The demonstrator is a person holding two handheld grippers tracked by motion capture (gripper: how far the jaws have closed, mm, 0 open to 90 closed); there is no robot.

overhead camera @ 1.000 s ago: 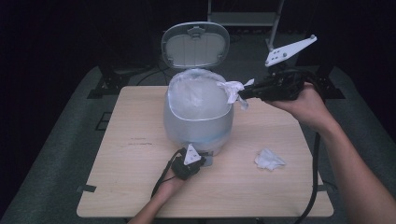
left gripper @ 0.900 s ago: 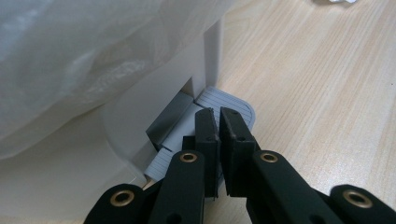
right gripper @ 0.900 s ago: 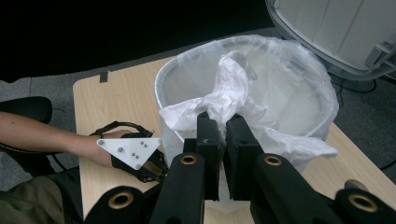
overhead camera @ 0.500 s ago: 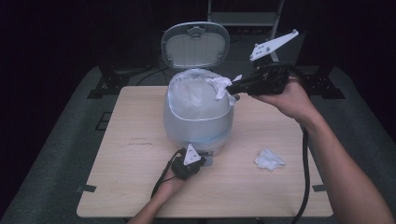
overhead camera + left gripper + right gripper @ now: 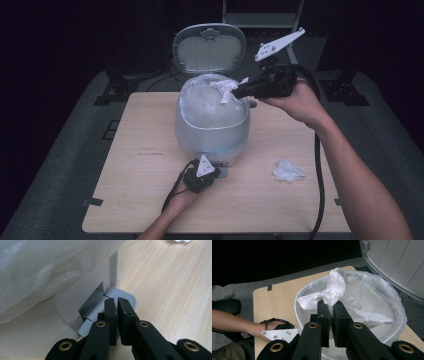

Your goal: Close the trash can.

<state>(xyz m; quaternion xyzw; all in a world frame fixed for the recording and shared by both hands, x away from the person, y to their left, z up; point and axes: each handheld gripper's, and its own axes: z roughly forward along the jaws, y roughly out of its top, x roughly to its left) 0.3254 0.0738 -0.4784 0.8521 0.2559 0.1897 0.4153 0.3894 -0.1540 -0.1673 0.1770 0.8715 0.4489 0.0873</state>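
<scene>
Since a second ago, the right gripper (image 5: 239,91) has been travelling from beyond the bin's right side toward the table's left edge, so that its load is now hanging over the open mouth of the bin (image 5: 212,142) rather than beside it. Its jaws are pinching tight on a crumpled white tissue (image 5: 329,293), which is drooping from the tips above the clear plastic liner (image 5: 372,300); carrying it that far in is probably meant to make it fall into the bag and not onto the rim. The left gripper (image 5: 117,305) is staying where it was, jaws pressed together with nothing between them, and its tips are bearing down on the ribbed grey pedal (image 5: 122,295) at the bin's foot, near the table's front edge. That pressure is presumably what is keeping the lid (image 5: 210,47) standing upright behind the opening, leaving the way clear for the drop. A second crumpled tissue (image 5: 287,171) is lying on the table (image 5: 135,200) toward its front right corner, well apart from the bin, likely waiting its turn. Holding the pedal down while the other hand fetches would be sparing any reopening.
</scene>
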